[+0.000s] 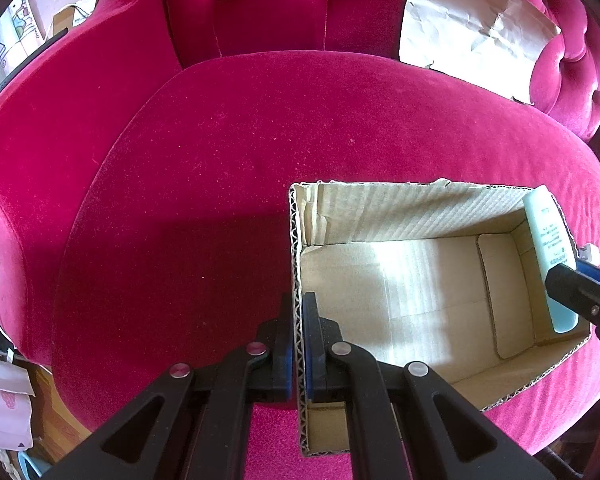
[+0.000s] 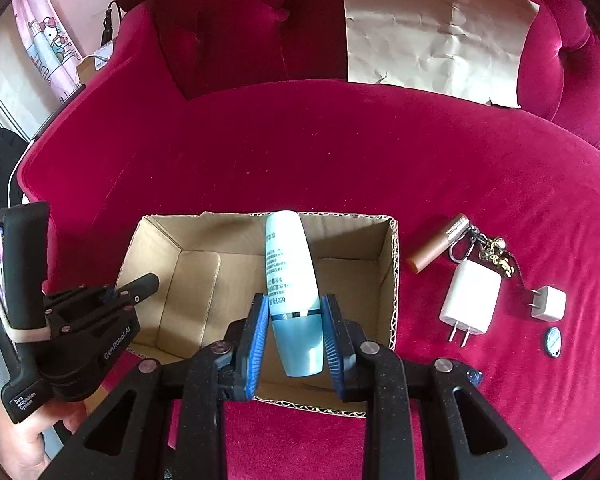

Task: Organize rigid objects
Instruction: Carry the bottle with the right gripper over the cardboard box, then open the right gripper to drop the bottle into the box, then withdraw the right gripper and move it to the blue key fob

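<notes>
An open cardboard box [image 1: 420, 208] [image 2: 392, 280] sits on the red velvet sofa seat. My left gripper [image 1: 298, 344] is shut on the box's left wall; in the right wrist view it shows at the box's left side [image 2: 136, 288]. My right gripper [image 2: 296, 328] is shut on a pale blue bottle [image 2: 290, 280] with white upper body, held over the box opening. The bottle [image 1: 548, 248] also shows at the box's right side in the left wrist view, with the right gripper's fingers [image 1: 576, 292] on it. The box floor looks bare.
Right of the box lie a brown lipstick tube [image 2: 436, 248], a key ring with charm [image 2: 488, 248], a large white charger [image 2: 470, 300], a small white plug [image 2: 548, 304] and a small round disc [image 2: 553, 342]. Crumpled paper [image 2: 436, 28] leans on the backrest.
</notes>
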`<action>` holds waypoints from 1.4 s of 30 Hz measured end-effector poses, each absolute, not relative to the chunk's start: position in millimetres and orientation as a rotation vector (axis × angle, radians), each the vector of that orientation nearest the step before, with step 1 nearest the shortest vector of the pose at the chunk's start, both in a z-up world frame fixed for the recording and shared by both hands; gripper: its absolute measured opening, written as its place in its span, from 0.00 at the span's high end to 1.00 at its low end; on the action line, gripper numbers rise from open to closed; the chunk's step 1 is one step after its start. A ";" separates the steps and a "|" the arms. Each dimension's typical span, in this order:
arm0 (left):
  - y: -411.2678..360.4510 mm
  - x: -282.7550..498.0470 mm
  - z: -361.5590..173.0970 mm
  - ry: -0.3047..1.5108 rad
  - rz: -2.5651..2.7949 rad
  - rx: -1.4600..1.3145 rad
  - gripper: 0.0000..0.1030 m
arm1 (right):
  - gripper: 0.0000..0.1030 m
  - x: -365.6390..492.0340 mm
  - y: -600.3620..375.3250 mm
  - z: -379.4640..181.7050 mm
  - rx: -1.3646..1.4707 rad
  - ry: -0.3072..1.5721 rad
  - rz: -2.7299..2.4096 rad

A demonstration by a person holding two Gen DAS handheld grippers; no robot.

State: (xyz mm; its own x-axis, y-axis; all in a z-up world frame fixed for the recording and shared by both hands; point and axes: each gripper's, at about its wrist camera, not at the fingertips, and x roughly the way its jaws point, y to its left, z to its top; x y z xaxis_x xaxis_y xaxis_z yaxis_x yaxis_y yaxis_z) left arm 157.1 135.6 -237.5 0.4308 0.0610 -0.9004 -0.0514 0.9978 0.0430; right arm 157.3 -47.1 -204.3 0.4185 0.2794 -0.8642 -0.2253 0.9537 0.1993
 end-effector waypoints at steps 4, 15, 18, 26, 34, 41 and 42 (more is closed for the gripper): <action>135.6 157.0 -237.3 1.122 0.068 0.016 0.97 | 0.72 158.8 -48.7 -207.2 0.056 1.102 0.320; 131.2 156.6 -238.6 1.123 0.071 0.033 0.97 | 0.46 157.7 -48.9 -202.4 0.017 1.071 0.305; 131.1 157.3 -239.2 1.122 0.072 0.031 0.97 | 0.26 157.0 -51.5 -198.1 0.001 1.052 0.287; 129.4 157.8 -240.3 1.119 0.078 0.034 0.97 | 0.00 154.8 -55.6 -187.7 -0.021 0.995 0.267; 127.5 154.9 -243.0 1.112 0.076 0.036 0.97 | 0.00 153.5 -67.9 -183.4 0.003 0.981 0.255; 126.9 152.8 -243.2 1.103 0.077 0.039 0.97 | 0.00 152.2 -83.4 -180.2 0.019 0.971 0.240; 126.8 152.5 -243.3 1.101 0.078 0.037 0.97 | 0.00 151.8 -85.6 -179.5 0.021 0.969 0.239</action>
